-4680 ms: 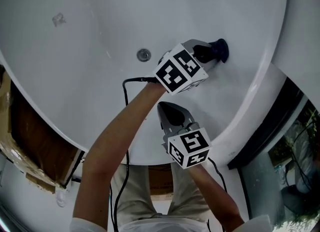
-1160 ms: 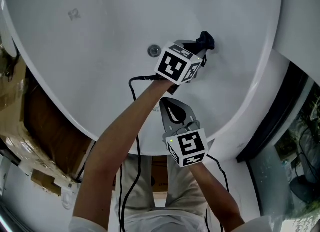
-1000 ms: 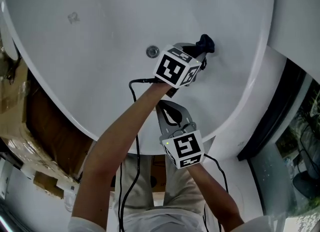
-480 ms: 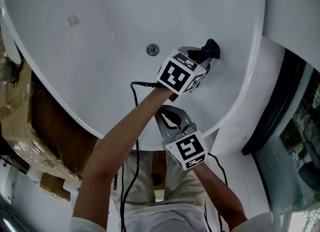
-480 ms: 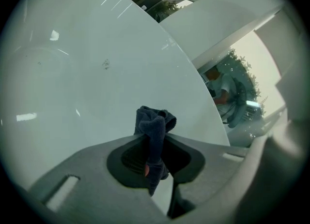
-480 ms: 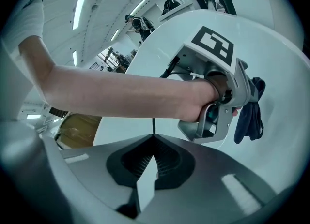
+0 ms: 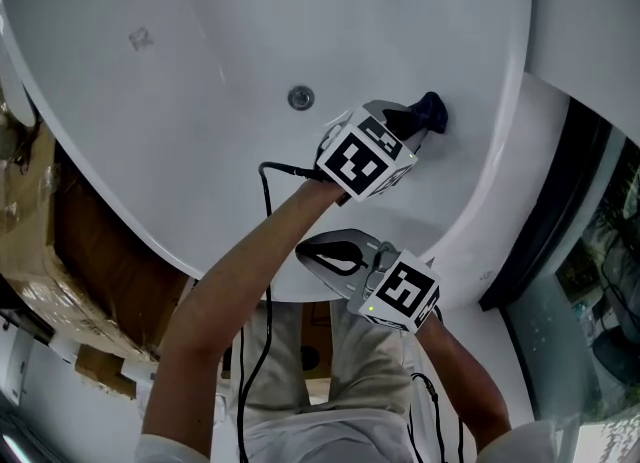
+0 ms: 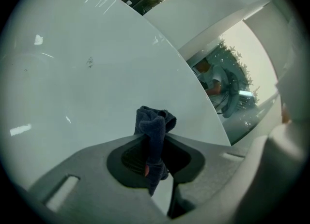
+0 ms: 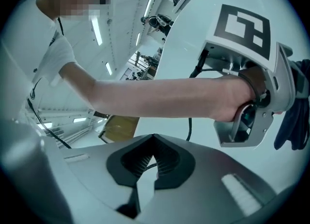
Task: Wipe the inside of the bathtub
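Bathtub point(image 7: 180, 61): white, glossy, curved.
Room: cardboard point(image 7: 45, 261) at left.
Cloth point(image 8: 154, 124): we see it run along the jaws, tip toward the wall.
Left gripper point(image 8: 155, 159): grasping it.
Right gripper point(image 9: 154, 159): clenched, empty.

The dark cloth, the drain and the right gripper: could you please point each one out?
dark cloth point(image 8: 152, 121), left gripper view, its bunched top.
drain point(image 7: 299, 98), head view, middle of its metal cap.
right gripper point(image 7: 304, 249), head view, tip of its shut fingers.
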`<state>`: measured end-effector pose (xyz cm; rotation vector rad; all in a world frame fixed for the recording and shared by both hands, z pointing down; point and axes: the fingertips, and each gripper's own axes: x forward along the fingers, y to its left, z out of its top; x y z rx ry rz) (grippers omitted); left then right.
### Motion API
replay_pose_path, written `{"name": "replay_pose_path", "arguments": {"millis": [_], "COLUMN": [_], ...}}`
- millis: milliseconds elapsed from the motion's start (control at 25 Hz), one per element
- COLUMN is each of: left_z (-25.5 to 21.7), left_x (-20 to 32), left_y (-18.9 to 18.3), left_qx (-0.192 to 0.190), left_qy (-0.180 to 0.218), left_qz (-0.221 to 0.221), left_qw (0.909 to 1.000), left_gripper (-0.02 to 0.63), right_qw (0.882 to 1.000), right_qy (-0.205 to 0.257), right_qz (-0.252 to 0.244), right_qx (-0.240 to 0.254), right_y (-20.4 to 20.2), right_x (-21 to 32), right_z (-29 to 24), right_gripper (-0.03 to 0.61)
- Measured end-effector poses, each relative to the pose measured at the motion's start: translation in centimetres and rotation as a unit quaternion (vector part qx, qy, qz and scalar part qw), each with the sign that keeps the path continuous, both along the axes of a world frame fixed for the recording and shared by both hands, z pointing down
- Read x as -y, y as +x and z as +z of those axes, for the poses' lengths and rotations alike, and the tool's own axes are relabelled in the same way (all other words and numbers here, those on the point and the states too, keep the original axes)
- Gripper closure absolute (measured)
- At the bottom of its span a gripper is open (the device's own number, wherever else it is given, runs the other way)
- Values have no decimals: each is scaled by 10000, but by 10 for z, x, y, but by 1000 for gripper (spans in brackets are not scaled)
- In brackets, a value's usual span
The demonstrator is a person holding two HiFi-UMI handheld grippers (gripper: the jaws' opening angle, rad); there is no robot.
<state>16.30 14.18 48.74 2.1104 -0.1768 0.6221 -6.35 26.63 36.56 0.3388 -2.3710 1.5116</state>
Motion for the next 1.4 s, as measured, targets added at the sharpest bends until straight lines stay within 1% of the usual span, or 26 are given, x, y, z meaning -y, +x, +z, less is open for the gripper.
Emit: {"name": "replay_pose_path", "arguments": {"millis": [200,320,480,640,720,880,1120,1240,1400], "left_z": [-7,-17,-27,-32,-36,-36,-27,-24,-13], "left_x": [-7,-15,-27,-32,-37,-38,-38,-37,-33], "left_y": [5,9,13,20,23,32,42,45,43], "left_qx": [-58,-170,-292,-407,-463,-551,-578,-595,-515], "left_qy": [186,213,345,379,329,332,309,327,298], "left_qz": [193,317,540,610,656,644,712,678,615], "left_qw": [9996,9991,9975,9966,9962,9958,9953,9954,9963], "left_gripper": [554,554,554,554,554,554,554,554,554], "right_qw": [9997,9995,9989,9984,9980,9969,9965,9961,9953], "right_qy": [-80,-135,-159,-270,-312,-348,-400,-441,-468], "right_qz": [-65,-113,-216,-240,-261,-397,-436,-465,-525], "right_qx": [200,257,382,441,493,576,593,613,669], "right_y": [3,6,6,7,7,9,12,13,15], "right_x": [-3,-5,-7,-12,-13,-15,-14,-15,-15], "right_z": [-3,-5,-8,-7,-10,-12,-6,-3,1], "right_gripper": [572,572,572,572,572,572,572,572,572]}}
